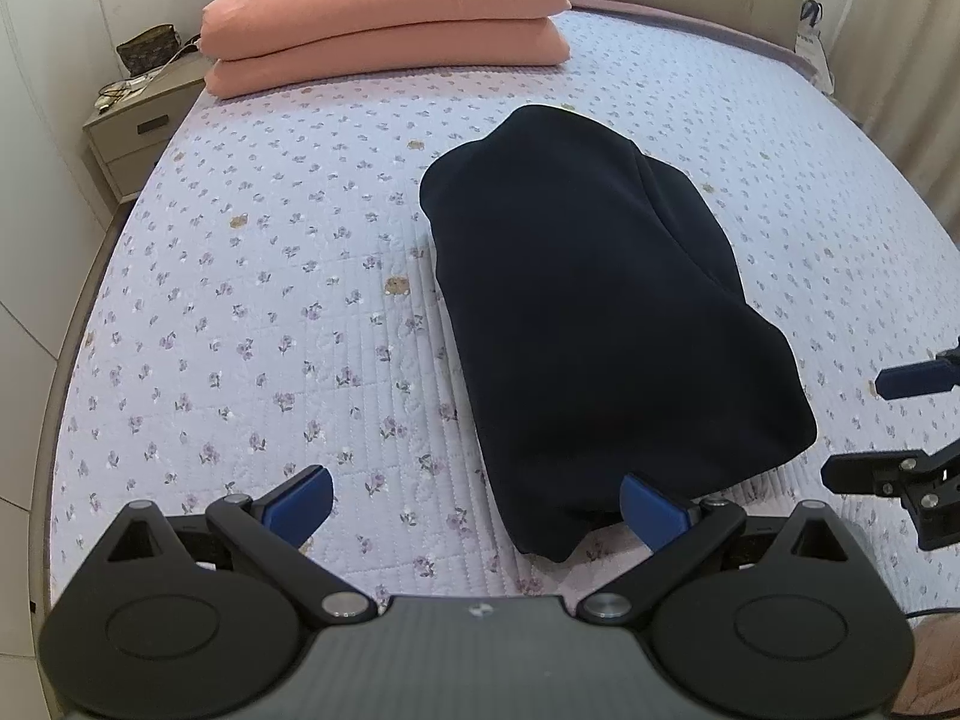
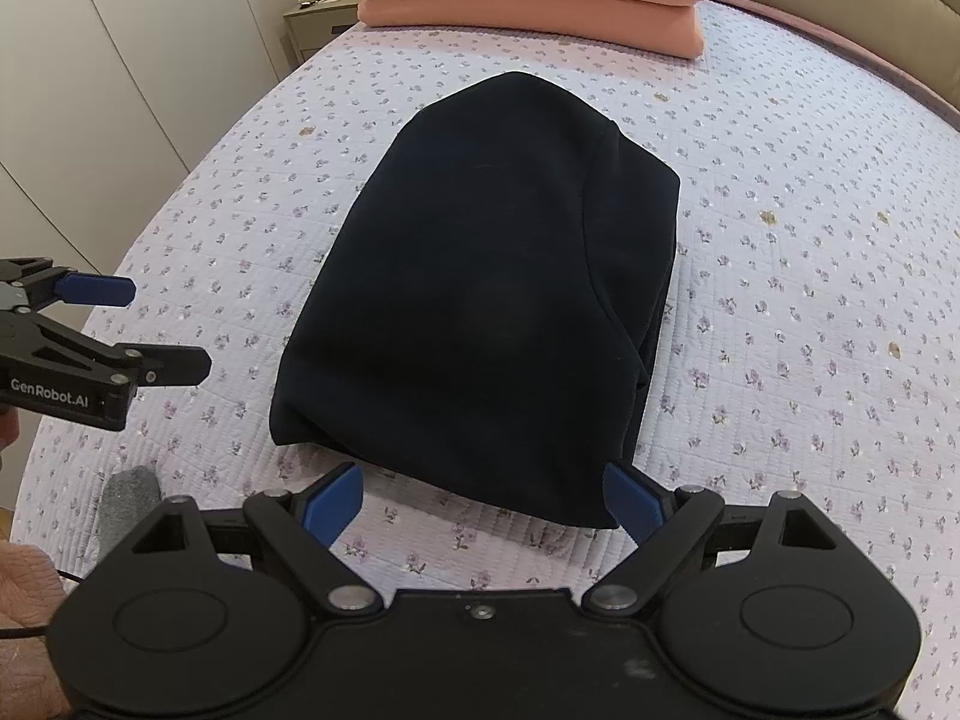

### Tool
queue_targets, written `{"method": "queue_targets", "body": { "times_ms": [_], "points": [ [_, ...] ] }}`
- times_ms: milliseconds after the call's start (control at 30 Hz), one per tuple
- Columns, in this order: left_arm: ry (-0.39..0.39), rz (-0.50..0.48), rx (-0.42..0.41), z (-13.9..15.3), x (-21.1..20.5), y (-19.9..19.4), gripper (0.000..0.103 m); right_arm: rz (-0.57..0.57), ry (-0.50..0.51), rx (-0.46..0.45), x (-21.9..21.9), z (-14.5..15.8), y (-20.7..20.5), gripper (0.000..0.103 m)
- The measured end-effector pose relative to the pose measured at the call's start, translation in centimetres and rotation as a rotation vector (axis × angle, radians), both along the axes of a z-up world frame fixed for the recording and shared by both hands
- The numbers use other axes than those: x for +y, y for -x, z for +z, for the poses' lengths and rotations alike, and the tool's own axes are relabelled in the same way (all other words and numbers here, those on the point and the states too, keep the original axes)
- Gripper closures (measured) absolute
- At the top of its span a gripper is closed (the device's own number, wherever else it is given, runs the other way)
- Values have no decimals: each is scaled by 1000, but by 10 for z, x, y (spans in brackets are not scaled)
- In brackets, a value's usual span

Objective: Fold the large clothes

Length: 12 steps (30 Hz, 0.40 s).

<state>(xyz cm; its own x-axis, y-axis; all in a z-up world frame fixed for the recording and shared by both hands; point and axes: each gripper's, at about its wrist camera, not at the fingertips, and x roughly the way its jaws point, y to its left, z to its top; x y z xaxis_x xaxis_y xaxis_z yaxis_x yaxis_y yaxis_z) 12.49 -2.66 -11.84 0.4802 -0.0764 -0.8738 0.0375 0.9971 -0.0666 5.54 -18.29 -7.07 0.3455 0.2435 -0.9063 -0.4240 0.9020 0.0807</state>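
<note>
A dark navy garment (image 1: 600, 312) lies folded into a compact bundle in the middle of the flowered bedspread (image 1: 252, 300), well short of the two stacked pink pillows (image 1: 384, 18) at the head of the bed. The left gripper (image 1: 477, 504) is spread wide and holds nothing, its right finger just beside the bundle's near corner. The right gripper (image 2: 483, 495) is likewise wide open and empty at the bundle's near edge.
</note>
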Motion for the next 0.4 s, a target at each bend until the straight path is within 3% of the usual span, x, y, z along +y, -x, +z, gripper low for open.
{"method": "queue_targets", "body": {
  "times_ms": [267,400],
  "points": [
    [66,6,-42,3,3,2,0,2,-1,1,-2,0,0,0],
    [60,13,-36,2,3,1,0,4,-2,2,-3,0,0,0]
  ]
}}
